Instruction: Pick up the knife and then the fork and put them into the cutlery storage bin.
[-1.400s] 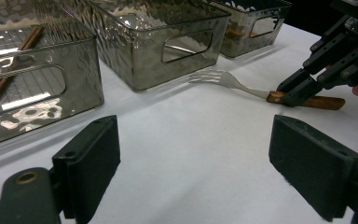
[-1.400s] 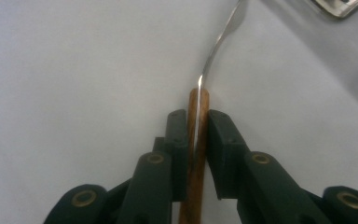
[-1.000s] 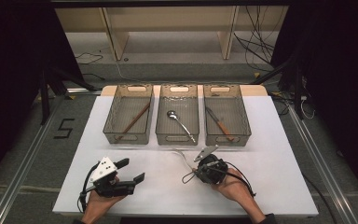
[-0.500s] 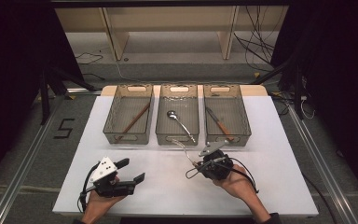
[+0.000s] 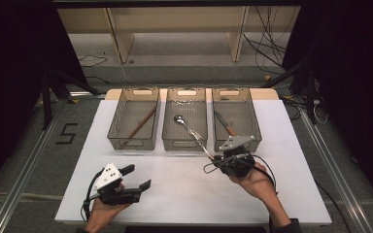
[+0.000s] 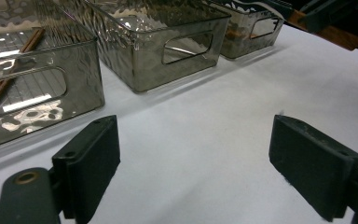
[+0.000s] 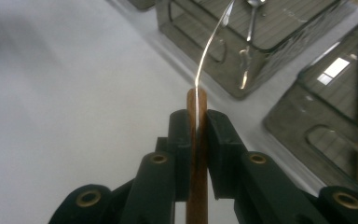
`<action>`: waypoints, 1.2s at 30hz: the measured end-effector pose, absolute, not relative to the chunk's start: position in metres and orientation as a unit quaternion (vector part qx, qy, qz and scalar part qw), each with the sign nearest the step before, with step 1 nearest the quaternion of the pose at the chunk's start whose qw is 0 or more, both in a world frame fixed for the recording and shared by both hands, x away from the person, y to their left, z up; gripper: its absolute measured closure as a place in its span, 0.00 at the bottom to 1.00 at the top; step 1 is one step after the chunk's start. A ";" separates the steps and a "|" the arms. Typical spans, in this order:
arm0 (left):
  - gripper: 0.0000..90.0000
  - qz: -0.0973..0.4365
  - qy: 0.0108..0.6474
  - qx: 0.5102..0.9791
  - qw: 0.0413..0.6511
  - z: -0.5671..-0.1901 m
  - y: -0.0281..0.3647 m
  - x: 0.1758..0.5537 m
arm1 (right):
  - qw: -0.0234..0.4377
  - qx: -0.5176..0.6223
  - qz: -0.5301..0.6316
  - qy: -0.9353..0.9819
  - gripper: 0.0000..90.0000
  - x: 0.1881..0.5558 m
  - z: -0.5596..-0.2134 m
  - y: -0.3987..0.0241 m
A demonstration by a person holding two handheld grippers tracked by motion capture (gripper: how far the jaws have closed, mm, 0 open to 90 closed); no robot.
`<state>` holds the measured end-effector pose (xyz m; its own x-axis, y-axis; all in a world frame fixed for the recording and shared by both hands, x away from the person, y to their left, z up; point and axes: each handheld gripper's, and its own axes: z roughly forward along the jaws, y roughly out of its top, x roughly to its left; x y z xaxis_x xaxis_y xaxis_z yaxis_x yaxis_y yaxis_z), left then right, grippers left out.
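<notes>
Near the front right of the white table (image 5: 175,199), right gripper (image 5: 217,160) clamped tight on the wooden handle of a wooden-handled utensil (image 5: 207,151). Jaws pressed flat against both sides of the handle, seen close up in the right gripper view (image 7: 196,121), with the brown handle (image 7: 196,186) standing out a little past the pads. From there a thin metal stem, edge-on and curved, reaching toward the near wall of the middle bin (image 5: 184,144); front end too thin to identify. Held clear of the table top, just in front of the gap between the middle bin and the right bin (image 5: 254,124).

Inside the middle bin, a metal spoon (image 5: 179,118), bowl toward the far end. Inside the right bin, a knife (image 5: 225,125) with a wooden handle. Inside the left bin (image 5: 132,143), a wooden stick (image 5: 141,125) lying slantwise.

At the front left, left gripper (image 5: 137,177) in the other hand, low over bare table, jaws wide apart and gripping nothing, well apart from the bins.
</notes>
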<state>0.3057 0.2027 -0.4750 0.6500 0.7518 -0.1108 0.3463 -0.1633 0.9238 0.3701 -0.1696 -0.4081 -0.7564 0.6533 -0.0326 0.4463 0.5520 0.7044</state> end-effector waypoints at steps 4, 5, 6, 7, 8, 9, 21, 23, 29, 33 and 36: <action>0.18 0.191 0.374 0.734 0.533 -0.475 0.204 0.306 | 0.150 0.324 0.357 0.863 0.90 0.376 -0.404 -0.176; 0.18 0.190 0.374 0.734 0.533 -0.475 0.204 0.306 | 0.151 0.327 0.357 0.862 0.90 0.378 -0.403 -0.177; 0.18 0.190 0.374 0.734 0.534 -0.475 0.204 0.306 | 0.152 0.327 0.357 0.862 0.90 0.380 -0.402 -0.178; 0.17 0.189 0.374 0.734 0.534 -0.475 0.204 0.306 | 0.154 0.331 0.357 0.860 0.90 0.382 -0.401 -0.180; 0.17 0.189 0.374 0.734 0.535 -0.475 0.204 0.306 | 0.155 0.333 0.357 0.859 0.90 0.384 -0.401 -0.181; 0.17 0.189 0.374 0.734 0.535 -0.475 0.204 0.306 | 0.156 0.338 0.357 0.857 0.90 0.387 -0.400 -0.183; 0.17 0.188 0.373 0.731 0.540 -0.475 0.204 0.306 | 0.167 0.382 0.348 0.840 0.90 0.429 -0.389 -0.201; 0.17 0.188 0.372 0.731 0.540 -0.475 0.205 0.306 | 0.168 0.390 0.347 0.836 0.90 0.436 -0.386 -0.202; 0.17 0.188 0.372 0.731 0.540 -0.475 0.204 0.306 | 0.172 0.400 0.337 0.835 0.90 0.455 -0.380 -0.205; 0.17 0.188 0.373 0.732 0.539 -0.475 0.205 0.306 | 0.172 0.404 0.332 0.835 0.90 0.464 -0.379 -0.206; 0.17 0.189 0.372 0.732 0.539 -0.475 0.204 0.306 | 0.173 0.411 0.331 0.832 0.90 0.470 -0.378 -0.206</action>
<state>0.3060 0.2043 -0.4750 0.6516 0.7481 -0.1255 0.3418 -0.1419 0.9290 0.4696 -0.2065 -0.3785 -0.6032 0.7974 -0.0154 0.5685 0.4434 0.6929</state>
